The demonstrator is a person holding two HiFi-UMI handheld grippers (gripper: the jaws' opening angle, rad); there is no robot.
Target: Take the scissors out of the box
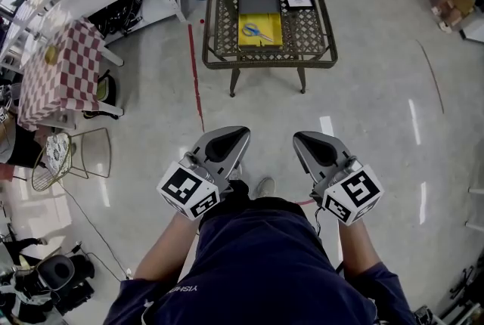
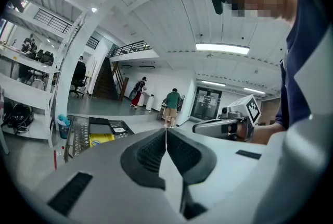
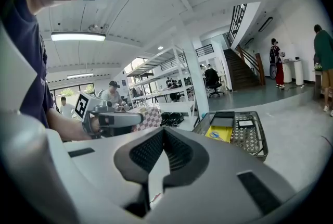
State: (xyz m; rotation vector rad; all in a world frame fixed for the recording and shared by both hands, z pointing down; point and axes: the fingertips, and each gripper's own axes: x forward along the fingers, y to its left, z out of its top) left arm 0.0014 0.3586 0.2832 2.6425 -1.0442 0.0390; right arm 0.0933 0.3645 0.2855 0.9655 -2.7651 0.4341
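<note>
While both pairs of jaws are pressed together on nothing, the left gripper [image 1: 237, 137] and right gripper [image 1: 302, 139] hang well short of the lattice table [image 1: 311, 30]. On it, the blue-handled scissors [image 1: 257, 32] lie in the yellow box [image 1: 273, 21]. Best to step closer and spread one pair before reaching in.

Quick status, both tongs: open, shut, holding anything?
Left tongs: closed, holding nothing.
Right tongs: closed, holding nothing.

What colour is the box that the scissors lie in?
The box is yellow, seen best in the head view.
</note>
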